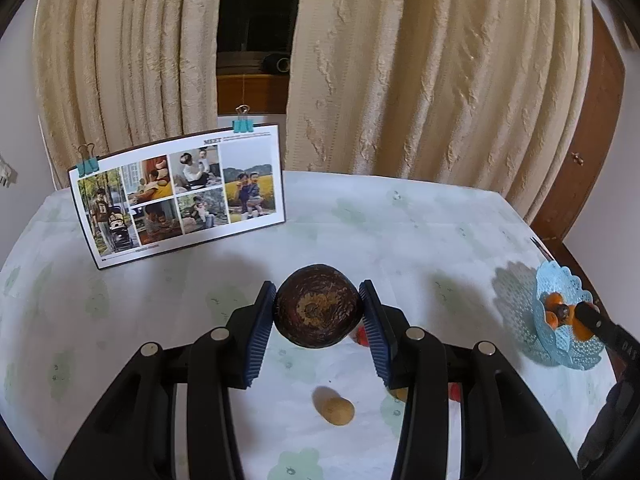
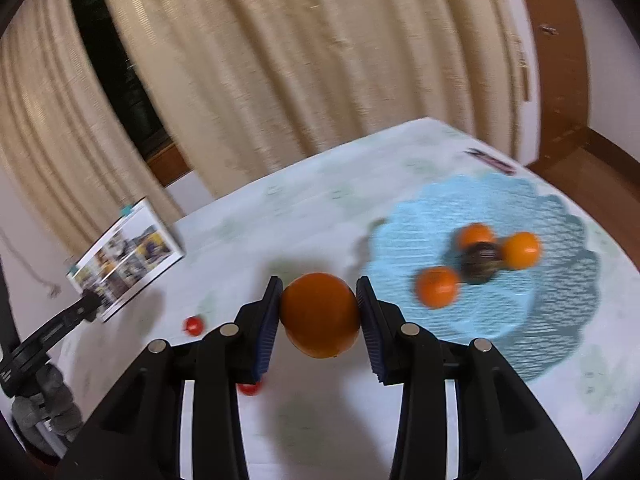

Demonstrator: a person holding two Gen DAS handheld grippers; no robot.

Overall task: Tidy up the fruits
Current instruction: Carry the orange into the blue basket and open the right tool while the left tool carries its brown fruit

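Far left on the bench (image 1: 400, 232) stands a photo card (image 1: 180, 196). The left gripper (image 1: 318, 310) clenches a dark round fruit (image 1: 318, 306) across its middle, lifted clear — it looks firm, rough-skinned, unlikely to slip. Further right, the right gripper (image 2: 319, 312) grips an orange (image 2: 320, 314), smooth and probably slippery, near the blue basket (image 2: 560, 308) — gentle pressure should suit.
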